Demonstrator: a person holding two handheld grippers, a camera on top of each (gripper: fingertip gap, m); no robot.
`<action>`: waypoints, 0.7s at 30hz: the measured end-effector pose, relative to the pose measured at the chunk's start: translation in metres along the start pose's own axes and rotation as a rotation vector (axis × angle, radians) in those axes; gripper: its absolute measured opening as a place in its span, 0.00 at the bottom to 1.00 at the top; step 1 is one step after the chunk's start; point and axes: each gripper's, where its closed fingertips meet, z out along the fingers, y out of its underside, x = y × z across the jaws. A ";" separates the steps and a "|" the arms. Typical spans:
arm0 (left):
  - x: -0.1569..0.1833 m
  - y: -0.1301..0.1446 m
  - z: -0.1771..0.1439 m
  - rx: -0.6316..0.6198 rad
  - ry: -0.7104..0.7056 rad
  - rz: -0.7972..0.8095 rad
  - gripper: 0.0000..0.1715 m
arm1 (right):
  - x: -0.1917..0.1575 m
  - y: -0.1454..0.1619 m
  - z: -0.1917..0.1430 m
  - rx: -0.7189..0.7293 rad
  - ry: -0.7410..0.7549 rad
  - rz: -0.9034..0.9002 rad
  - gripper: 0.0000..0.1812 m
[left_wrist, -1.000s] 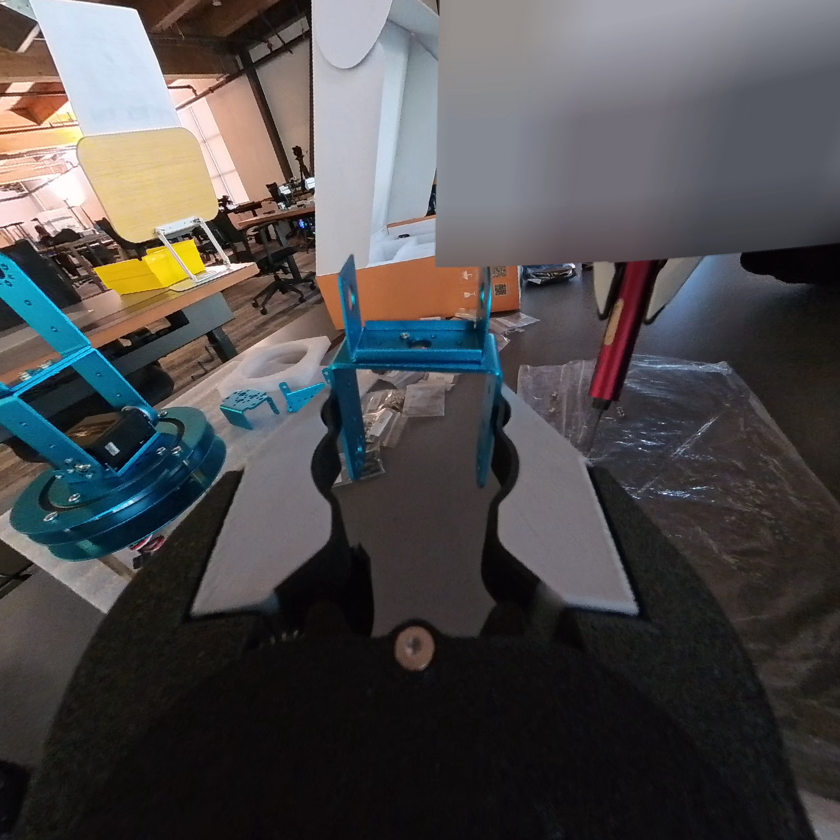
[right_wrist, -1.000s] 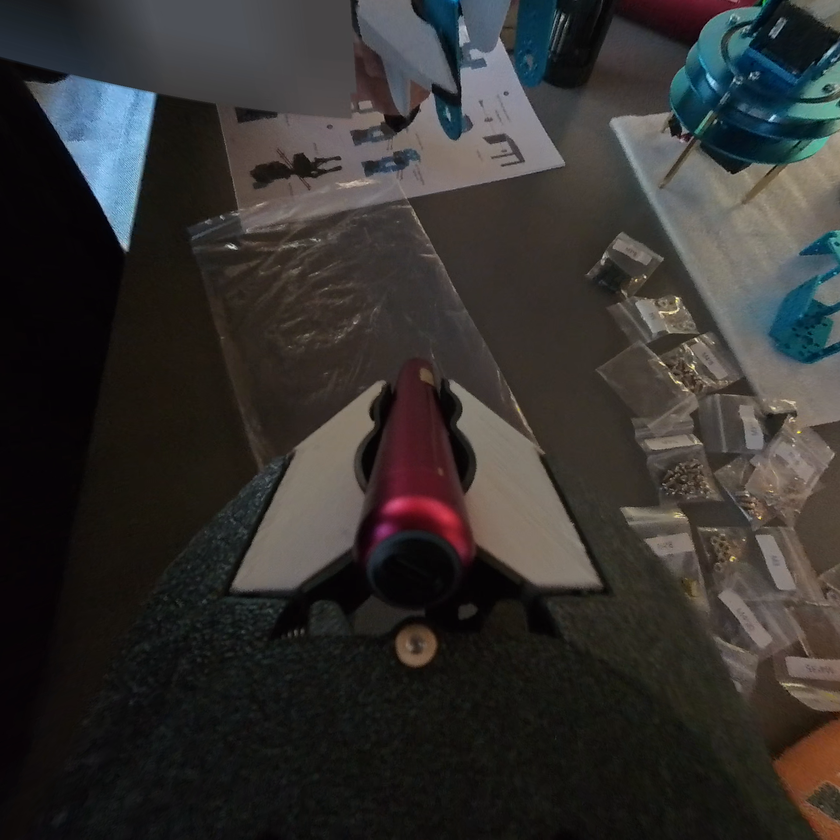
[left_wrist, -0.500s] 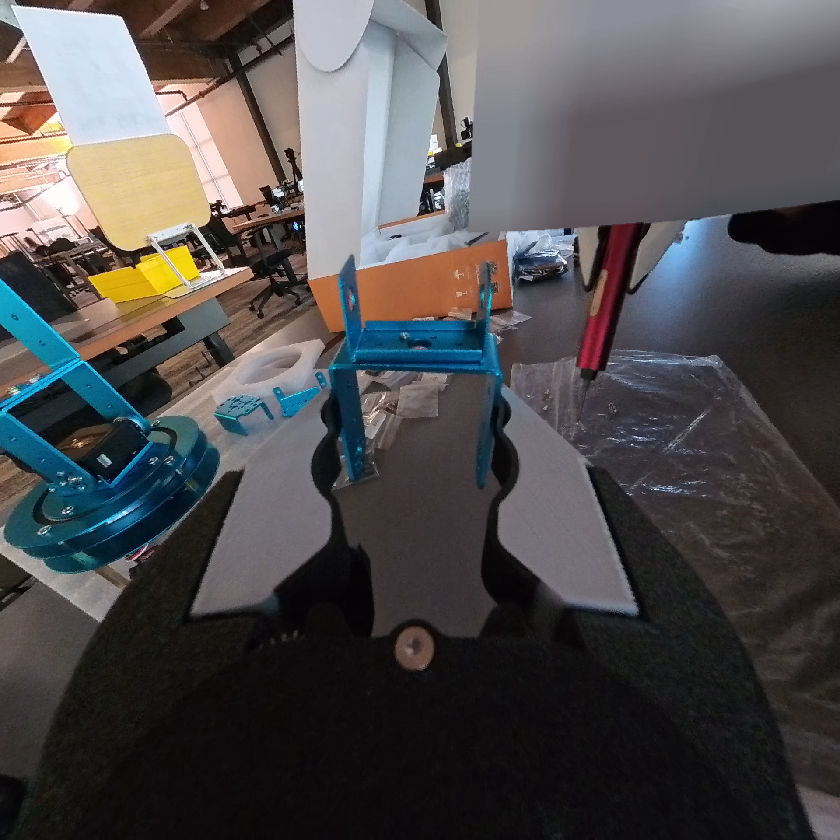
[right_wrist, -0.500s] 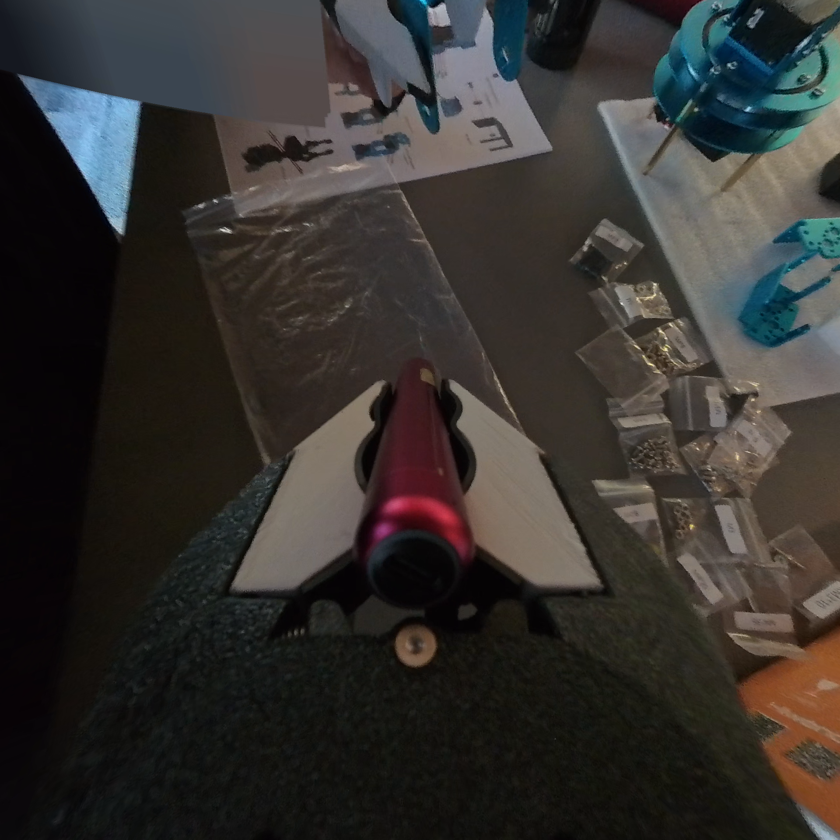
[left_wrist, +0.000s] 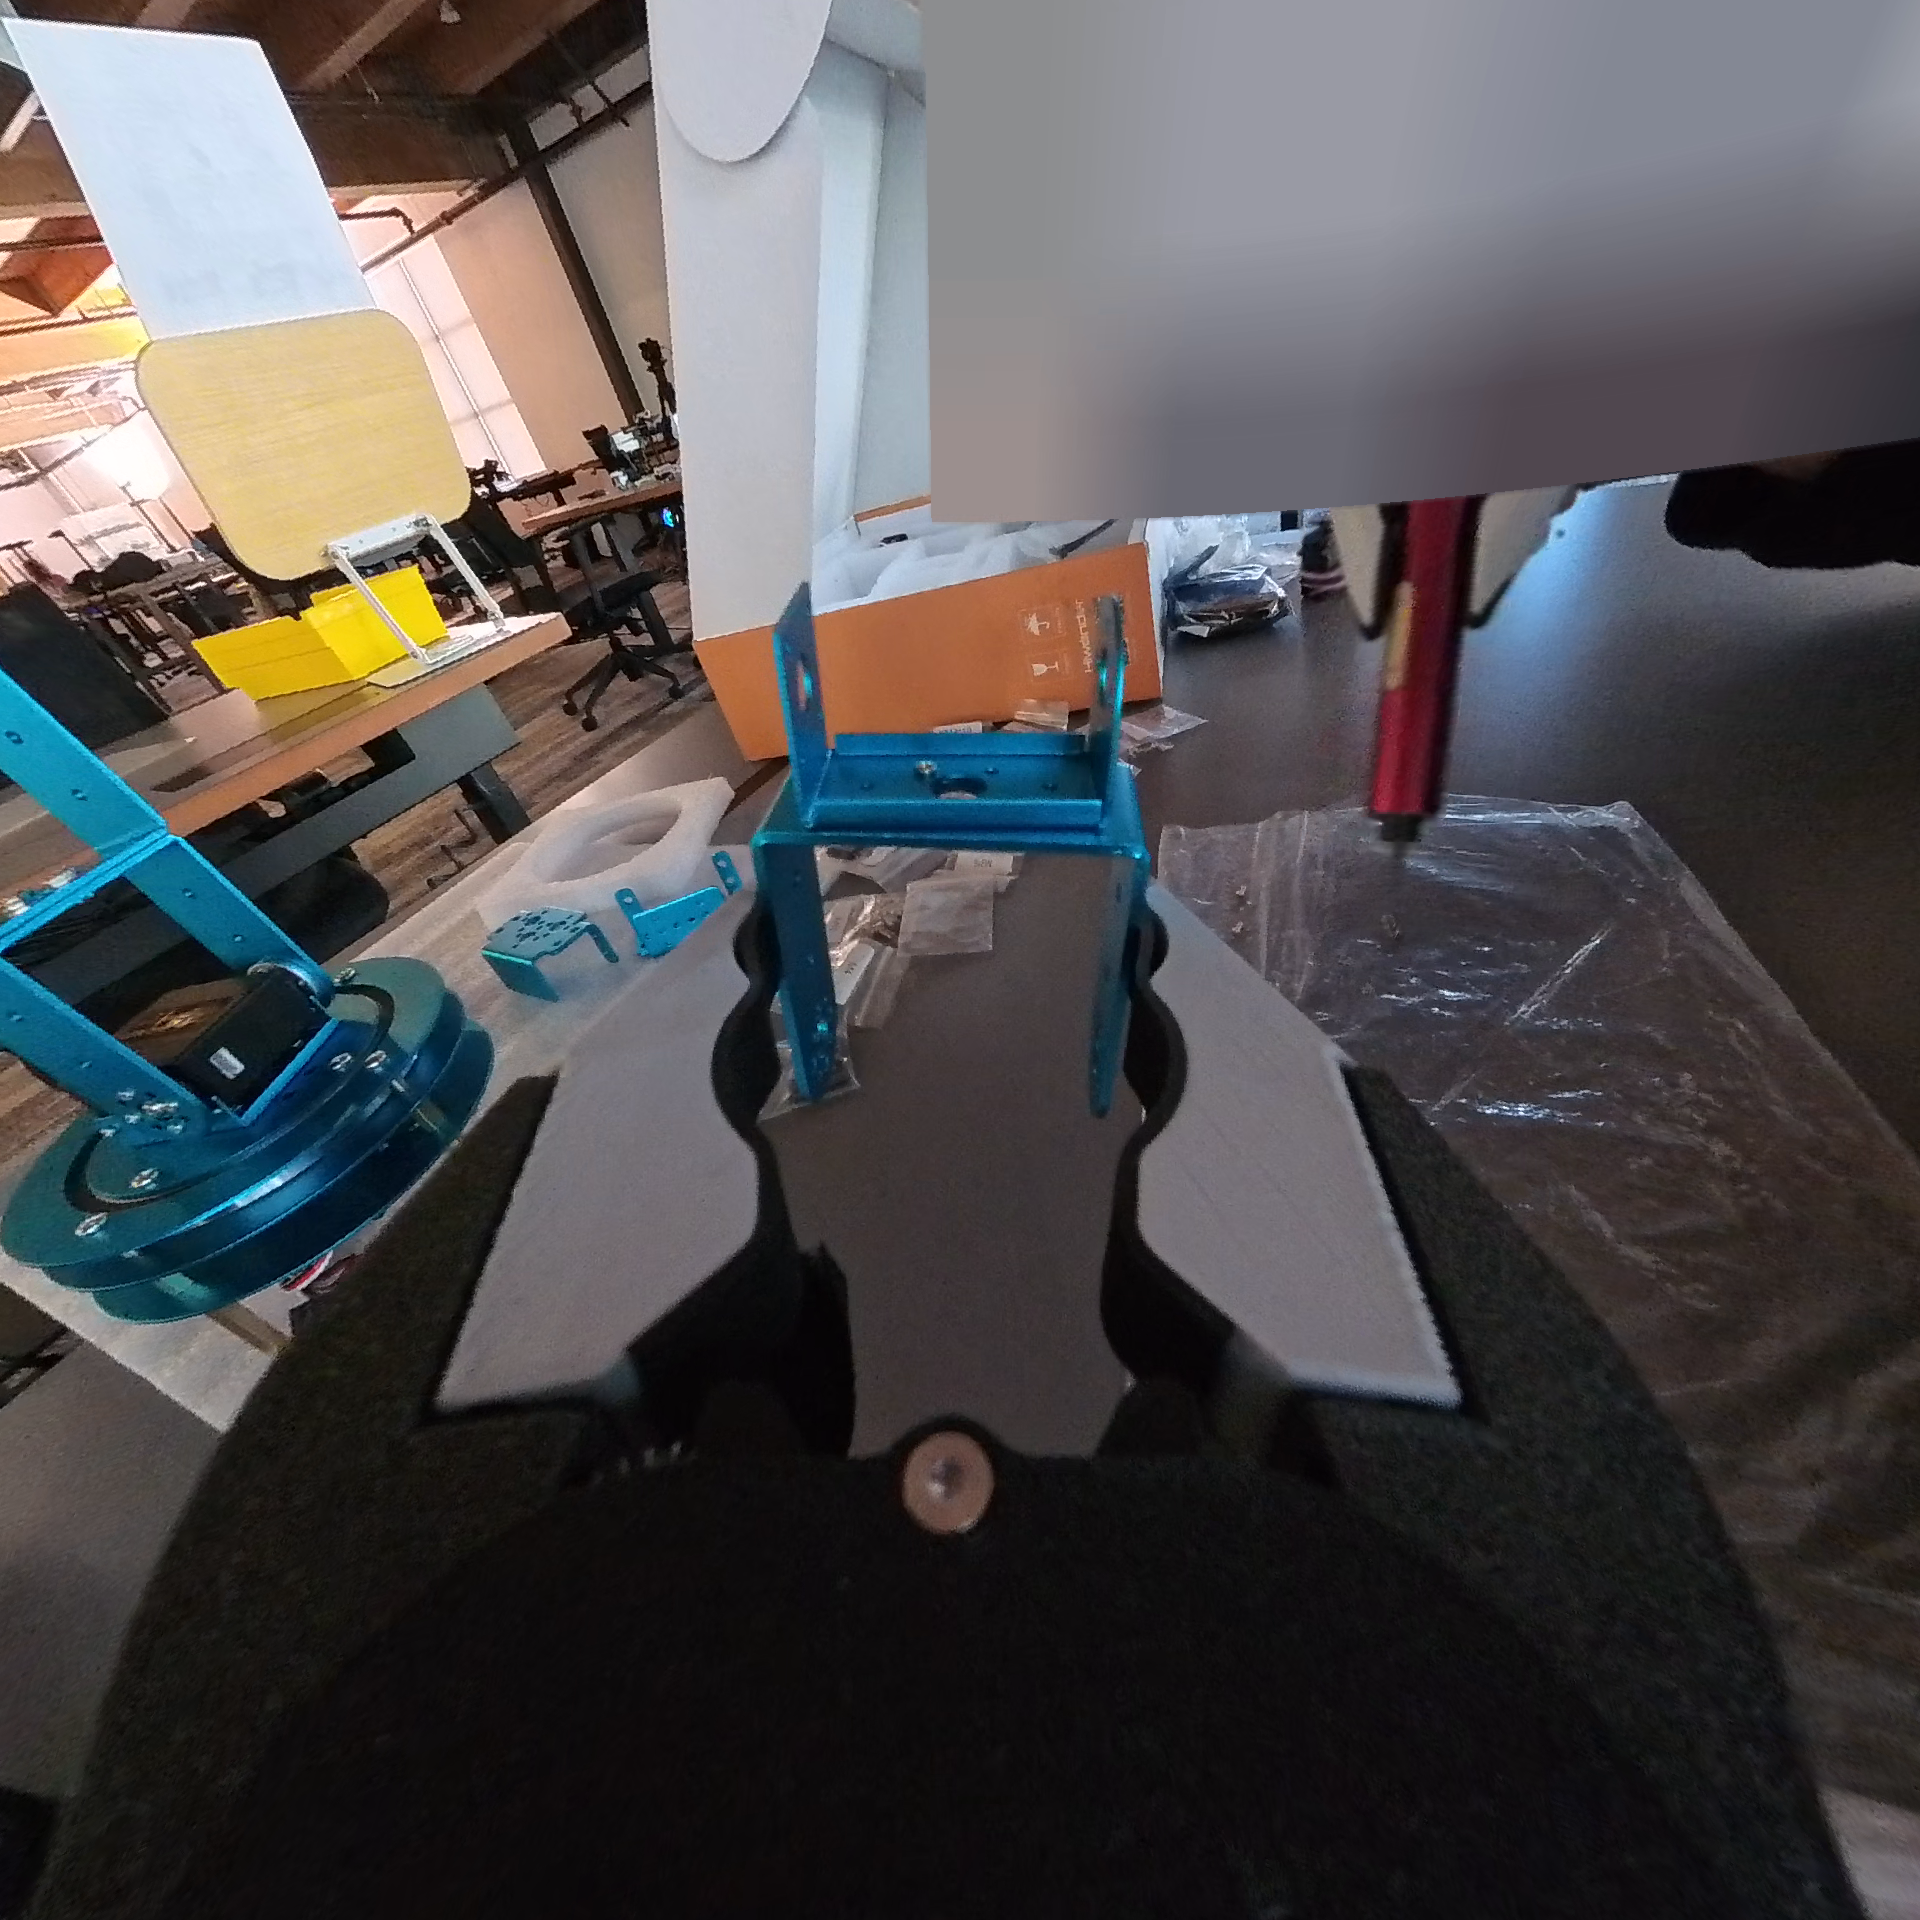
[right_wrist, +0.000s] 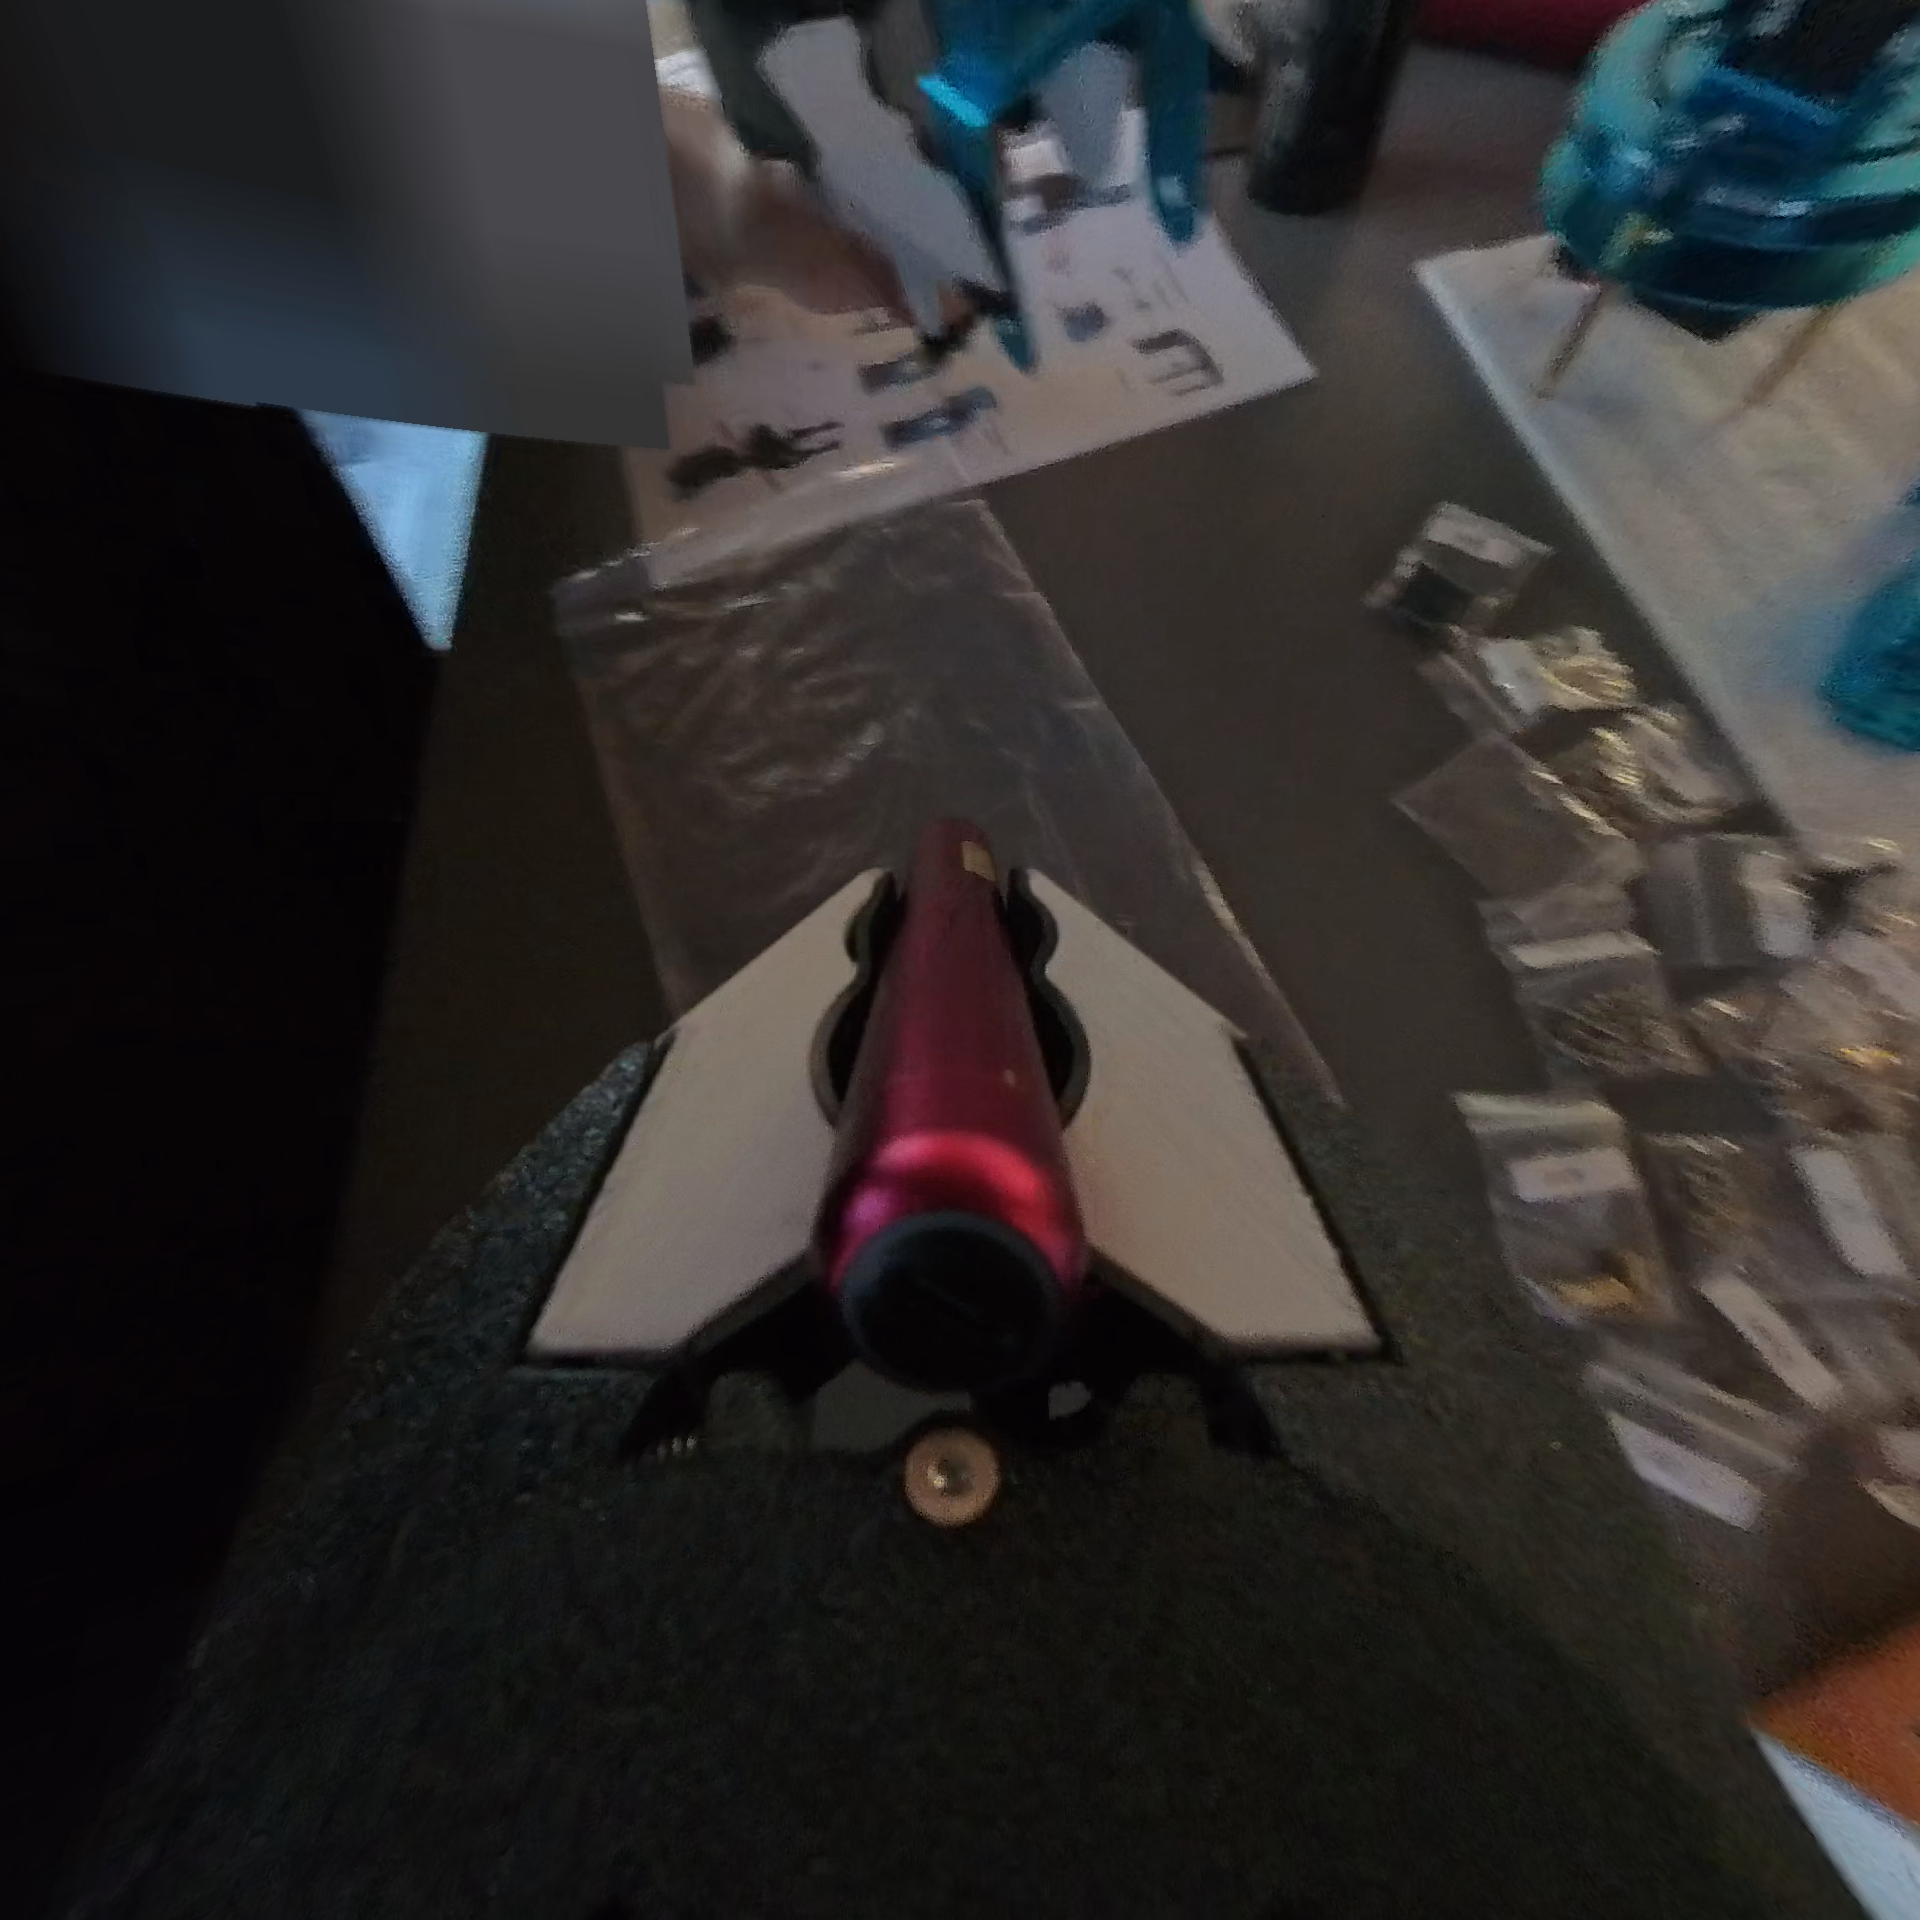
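Left wrist view
- Bracket: I see a blue bracket assembly (left_wrist: 951, 852) made of two U-shaped pieces joined back to back, lower legs pointing down toward my camera, upper tabs pointing up; long axis roughly upright.
- Left tongs: my left tongs (left_wrist: 951, 1023) are clamped on the bracket assembly, one finger pressing each lower leg from outside, so they stand fairly wide; the part hangs above the desk (left_wrist: 1039, 727).
- Pose: tongs reach forward and about level over the dark desk.
- Right side of view: the other tongs come down from above with a red screwdriver (left_wrist: 1415, 686), tip downward, just over a clear plastic bag (left_wrist: 1558, 997) lying flat. I cannot tell if the tip touches it.
- Left side of view: a blue round base (left_wrist: 239, 1174) with a black servo on it, two loose blue brackets (left_wrist: 582, 930) on a white mat, an orange box (left_wrist: 935, 665) behind.

Right wrist view
- Screwdriver: red screwdriver (right_wrist: 951, 1081) lies along the tongs' axis, black rear cap toward my camera, front end pointing away and down at the clear plastic bag (right_wrist: 862, 707).
- Right tongs: my right tongs (right_wrist: 951, 914) are closed tight around the screwdriver barrel.
- Pose: tilted steeply down over the desk.
- Around: printed sheet (right_wrist: 1091, 353) beyond the bag; small packets of hardware (right_wrist: 1621, 935) scattered to the right. View is blurred.
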 end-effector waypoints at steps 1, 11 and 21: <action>0.000 0.000 0.000 0.001 -0.001 0.002 0.39 | 0.012 0.008 -0.001 -0.051 0.084 -0.026 0.12; 0.001 0.001 0.001 -0.006 0.002 0.004 0.39 | 0.003 0.000 -0.002 -0.003 0.107 -0.064 0.12; 0.003 0.003 0.001 -0.013 0.007 0.015 0.39 | 0.001 0.004 0.016 -0.071 0.195 -0.178 0.12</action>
